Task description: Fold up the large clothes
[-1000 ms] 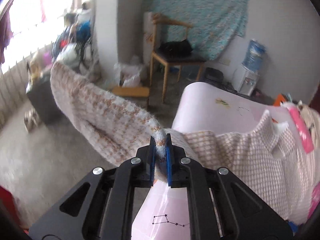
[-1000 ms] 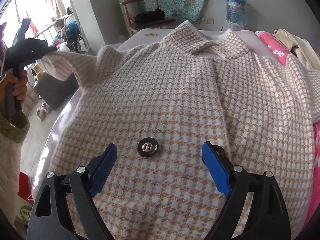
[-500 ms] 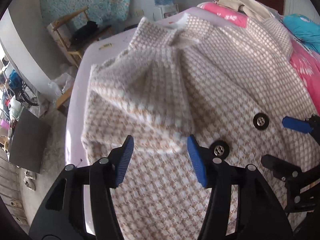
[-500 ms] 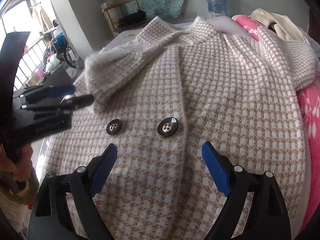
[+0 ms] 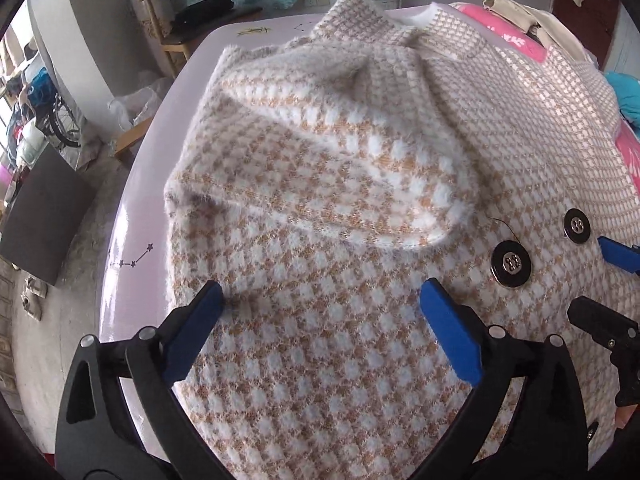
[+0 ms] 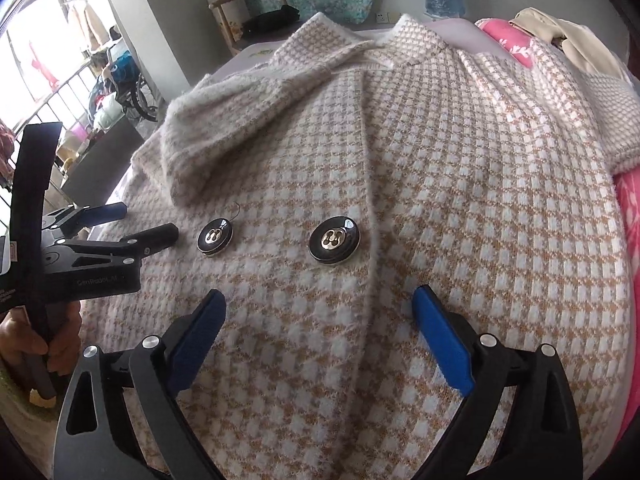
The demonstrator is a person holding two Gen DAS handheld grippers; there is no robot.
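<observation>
Off to the left of the left gripper [image 5: 320, 334], a bare strip of the pale lilac star-printed bedsheet [image 5: 132, 248] shows where the garment ends. That gripper's blue-padded jaws are opening and stand wide, nothing pinched; the fuzzy cream-and-tan houndstooth knit coat [image 5: 328, 360] lies flat beneath and between them. Just ahead of it the coat's sleeve [image 5: 320, 160] lies folded across the chest, cuff nearest the jaws, probably laid there to narrow the coat for folding. To its right sit two round black buttons with gold centres [image 5: 511, 263], and beyond them the right gripper [image 6: 320, 340], its jaws also opening, spread over the front panel and gripping nothing. The other sleeve [image 6: 600, 112] trails off to that gripper's far right onto pink floral bedding [image 6: 632, 208], unfolded; it looks like the next part to bring in.
</observation>
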